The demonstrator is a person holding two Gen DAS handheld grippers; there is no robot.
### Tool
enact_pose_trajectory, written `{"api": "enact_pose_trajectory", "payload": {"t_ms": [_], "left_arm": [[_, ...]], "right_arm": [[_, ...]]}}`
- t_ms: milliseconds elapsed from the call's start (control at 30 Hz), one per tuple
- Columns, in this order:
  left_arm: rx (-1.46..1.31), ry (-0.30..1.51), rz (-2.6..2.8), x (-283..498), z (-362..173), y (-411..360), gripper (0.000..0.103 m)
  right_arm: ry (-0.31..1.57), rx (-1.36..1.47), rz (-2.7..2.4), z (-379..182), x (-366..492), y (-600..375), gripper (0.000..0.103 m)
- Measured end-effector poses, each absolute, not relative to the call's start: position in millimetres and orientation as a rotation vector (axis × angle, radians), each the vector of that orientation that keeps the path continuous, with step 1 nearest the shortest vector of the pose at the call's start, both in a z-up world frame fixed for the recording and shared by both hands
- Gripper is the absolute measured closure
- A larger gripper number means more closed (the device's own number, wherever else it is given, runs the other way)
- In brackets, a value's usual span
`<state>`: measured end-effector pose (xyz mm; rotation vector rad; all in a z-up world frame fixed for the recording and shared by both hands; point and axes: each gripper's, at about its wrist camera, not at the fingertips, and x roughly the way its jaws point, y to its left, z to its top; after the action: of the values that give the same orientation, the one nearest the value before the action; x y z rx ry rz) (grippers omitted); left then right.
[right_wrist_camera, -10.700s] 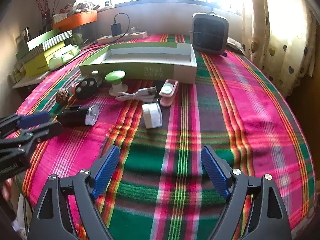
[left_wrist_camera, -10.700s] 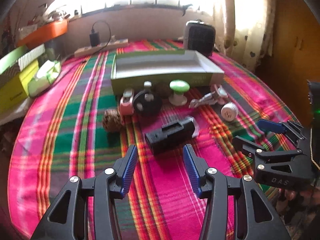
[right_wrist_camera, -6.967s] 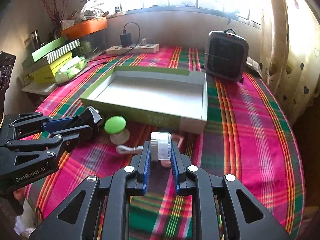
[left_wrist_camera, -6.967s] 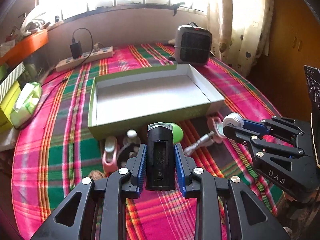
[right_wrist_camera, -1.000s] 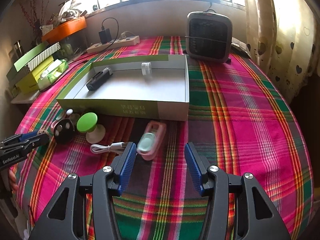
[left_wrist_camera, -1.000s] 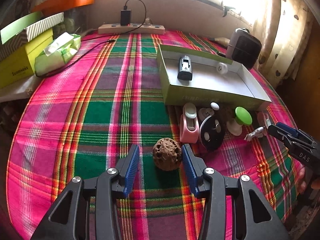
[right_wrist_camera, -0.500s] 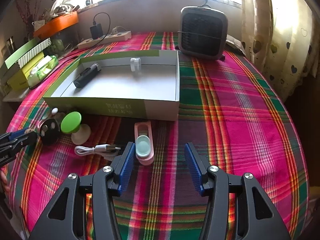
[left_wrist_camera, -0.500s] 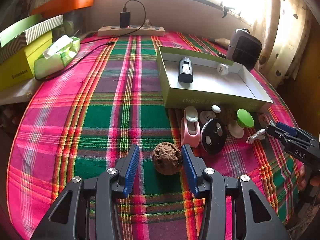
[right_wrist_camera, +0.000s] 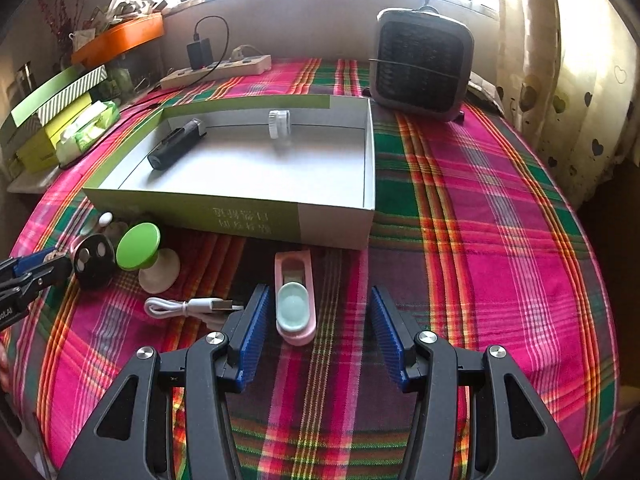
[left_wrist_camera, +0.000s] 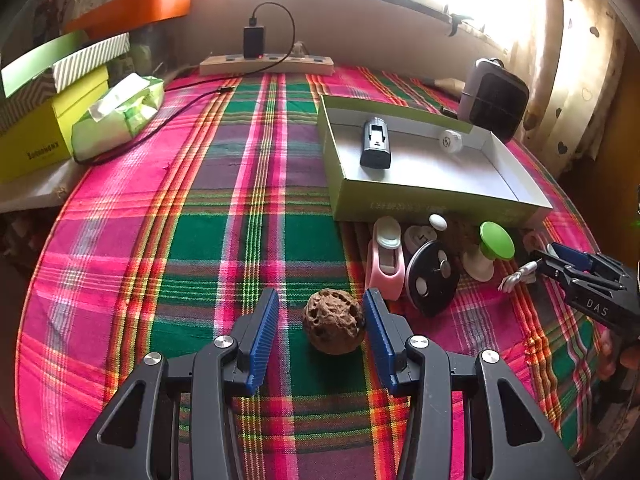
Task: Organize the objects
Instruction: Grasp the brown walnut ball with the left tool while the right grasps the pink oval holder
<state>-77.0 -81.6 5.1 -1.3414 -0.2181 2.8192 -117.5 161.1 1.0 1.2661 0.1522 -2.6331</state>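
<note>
A brown, pitted walnut-like ball [left_wrist_camera: 334,322] lies on the plaid cloth between the blue pads of my left gripper [left_wrist_camera: 320,320], which is open; the ball sits close to the right pad. My right gripper [right_wrist_camera: 316,316] is open around a pink case with a mint lid [right_wrist_camera: 295,304], which lies nearer the left pad. Behind them stands the green-and-white open box [left_wrist_camera: 432,196] [right_wrist_camera: 240,216]. It holds a black block [left_wrist_camera: 375,144] [right_wrist_camera: 176,144] and a white round cap [left_wrist_camera: 450,142] [right_wrist_camera: 279,122].
In front of the box lie a second pink case [left_wrist_camera: 386,260], a black disc [left_wrist_camera: 432,280], a green-topped knob [right_wrist_camera: 140,252] and a white USB cable [right_wrist_camera: 188,306]. A small heater [right_wrist_camera: 420,64], a power strip [left_wrist_camera: 266,65], a tissue pack [left_wrist_camera: 120,118] and yellow boxes [left_wrist_camera: 32,140] line the table's back and left.
The right gripper has closed in on the pink case, which now lies straight between its fingers instead of ahead of them. The left gripper has stayed around the brown ball.
</note>
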Motion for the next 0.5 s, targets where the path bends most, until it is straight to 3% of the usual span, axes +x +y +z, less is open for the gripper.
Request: {"api": "enact_pose_trajectory", "payload": {"t_ms": [133,233,500], "left_arm": [[-1.340,-0.186,2.834,-76.9,4.5,-80.2,0.064],[-1.343,-0.168,2.850,-76.2,4.2,-81.6,0.074],[-1.340,-0.177,2.846,-75.9,4.5,-83.1,0.075]], "right_arm": [[0.149,1.261,-2.634,1.5,-117.1,161.0,0.065],[0.152,1.256,-2.630,1.7,-116.6,159.7,0.071],[0.147,1.253,-2.629,2.0,-115.8,160.0,0.084]]}}
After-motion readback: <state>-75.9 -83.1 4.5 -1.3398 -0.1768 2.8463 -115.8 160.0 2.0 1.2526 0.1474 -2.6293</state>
